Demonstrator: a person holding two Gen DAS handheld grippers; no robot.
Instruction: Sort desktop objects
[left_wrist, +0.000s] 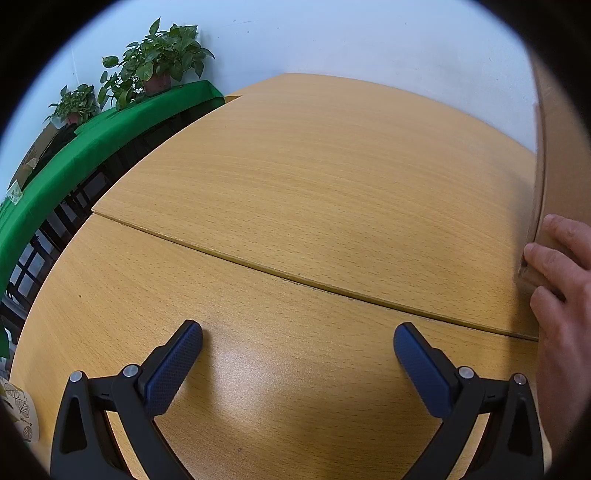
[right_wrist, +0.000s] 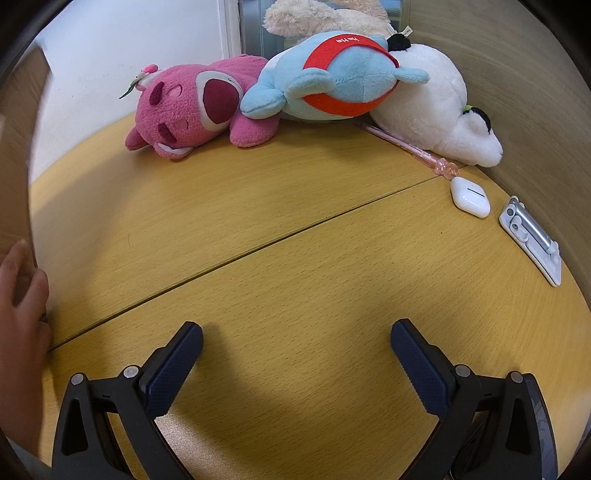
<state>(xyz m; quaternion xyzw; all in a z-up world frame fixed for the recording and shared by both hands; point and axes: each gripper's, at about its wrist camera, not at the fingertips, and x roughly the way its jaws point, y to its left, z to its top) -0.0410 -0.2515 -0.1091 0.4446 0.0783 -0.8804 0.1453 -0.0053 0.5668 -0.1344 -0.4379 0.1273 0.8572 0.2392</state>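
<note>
Both grippers hover low over the wooden counter (right_wrist: 295, 229) with their fingers spread wide and nothing between them: the left gripper (left_wrist: 297, 341) faces a bare stretch of the top, and the right gripper (right_wrist: 296, 339) faces the clutter along the far edge.

There, a pink plush bear (right_wrist: 195, 110) lies on its side, a blue plush with a red band (right_wrist: 332, 79) leans on it, and a white plush (right_wrist: 436, 107) lies just to the right, touching the blue one. A pink pen (right_wrist: 406, 146) sticks out from under the white plush. Beside the pen's end sits a closed white earbuds case (right_wrist: 470, 197), and near that a folded silver phone stand (right_wrist: 532, 240) lies flat.

A bare hand (left_wrist: 561, 291) grips the corner of a cardboard box (left_wrist: 554, 147) standing between the grippers; its inside is not visible.

Potted plants (left_wrist: 155, 62) stand on a green-covered shelf (left_wrist: 110, 129) beyond the counter.
</note>
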